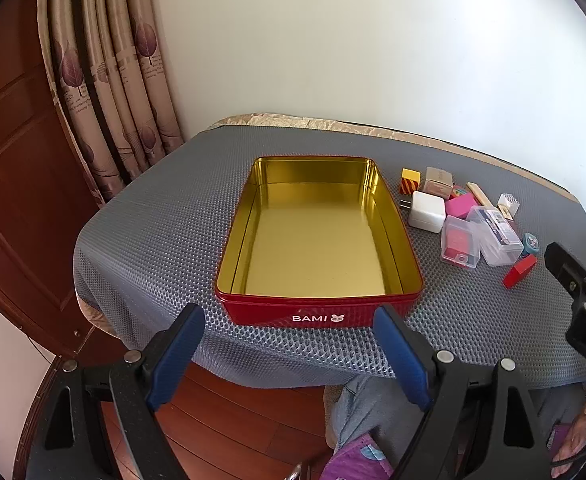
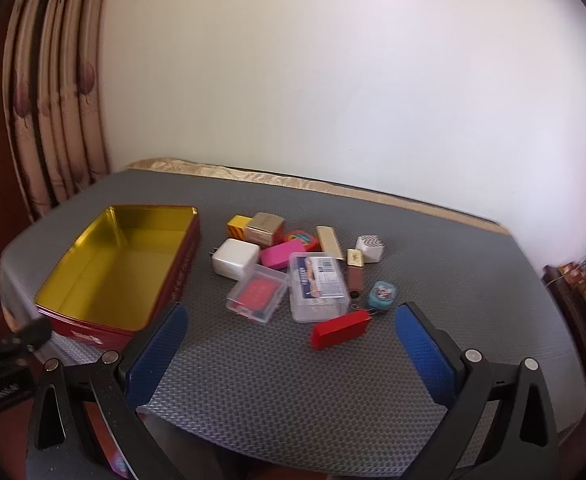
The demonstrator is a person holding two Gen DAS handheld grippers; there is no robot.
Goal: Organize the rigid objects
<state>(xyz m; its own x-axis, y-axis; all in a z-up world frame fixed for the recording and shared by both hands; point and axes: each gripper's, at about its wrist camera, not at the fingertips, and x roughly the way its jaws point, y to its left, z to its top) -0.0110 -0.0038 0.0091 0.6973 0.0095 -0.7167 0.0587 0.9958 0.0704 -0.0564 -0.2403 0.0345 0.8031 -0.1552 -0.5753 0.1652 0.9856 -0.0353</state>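
An empty red BAMI tin with a gold inside stands on the grey mat; it shows at the left in the right wrist view. Right of it lies a cluster of small items: a white charger, a pink block, two clear plastic boxes, a red block, a teal case. My left gripper is open and empty before the tin's near side. My right gripper is open and empty, just short of the red block.
The table is covered with a grey honeycomb mat. A curtain and a wooden door are at the left, a white wall behind. A person's legs are below the near edge. A shelf stands at the right.
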